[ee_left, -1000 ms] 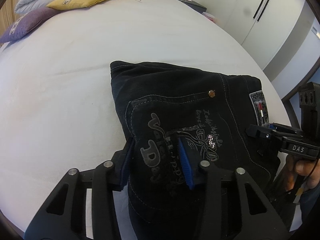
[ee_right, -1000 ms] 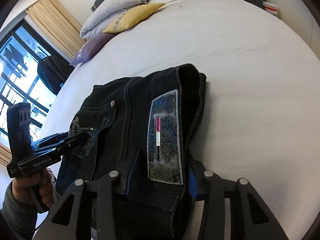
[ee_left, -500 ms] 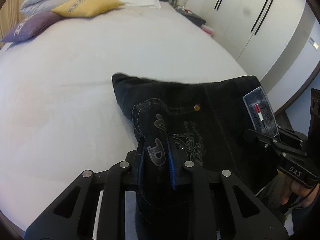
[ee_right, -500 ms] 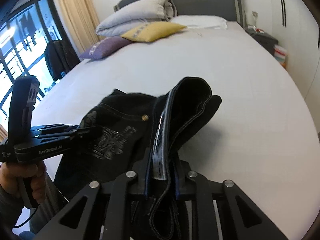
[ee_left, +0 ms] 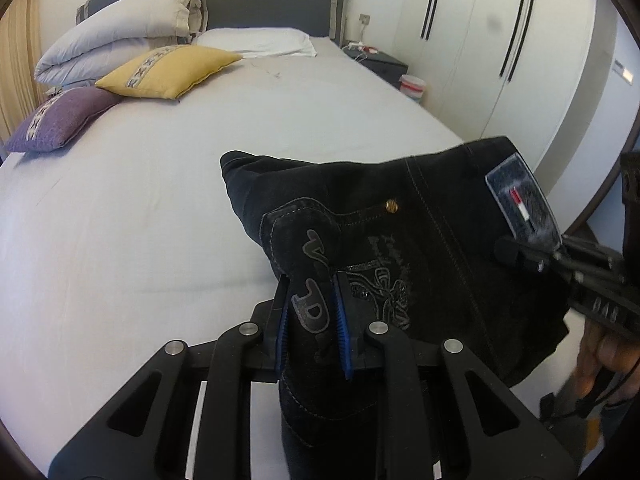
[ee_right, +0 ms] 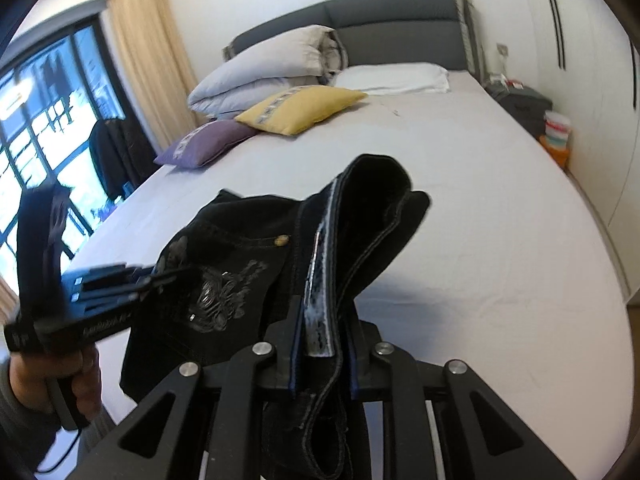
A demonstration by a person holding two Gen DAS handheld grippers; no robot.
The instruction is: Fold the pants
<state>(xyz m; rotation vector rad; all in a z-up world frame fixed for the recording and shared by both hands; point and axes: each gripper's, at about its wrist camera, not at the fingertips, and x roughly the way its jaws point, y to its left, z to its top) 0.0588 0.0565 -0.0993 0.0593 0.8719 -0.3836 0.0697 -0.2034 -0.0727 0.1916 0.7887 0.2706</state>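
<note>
Black folded pants (ee_left: pixel 420 248) hang in the air above the white bed (ee_left: pixel 140 200), held up by both grippers. My left gripper (ee_left: pixel 312 304) is shut on the back pocket with the grey lettering, its blue pads pressed on the cloth. My right gripper (ee_right: pixel 320 344) is shut on the waistband, squeezing the silver brand patch (ee_right: pixel 320 280) between its pads. In the left wrist view, the right gripper (ee_left: pixel 520 252) clamps the patch at the far right. The right wrist view has the left gripper (ee_right: pixel 160 276) entering from the left, held by a hand (ee_right: pixel 68 384).
A yellow cushion (ee_left: pixel 168 70), a purple cushion (ee_left: pixel 56 120), a folded duvet (ee_left: pixel 120 48) and a white pillow (ee_left: pixel 256 42) lie at the head of the bed. White wardrobes (ee_left: pixel 500 40) and a nightstand (ee_left: pixel 380 62) stand on the right. A window (ee_right: pixel 36 140) is at the left.
Both grippers closed on the pants and lifted them off the bed. The pants now hang bunched between them, and both views have tilted up toward the headboard.
</note>
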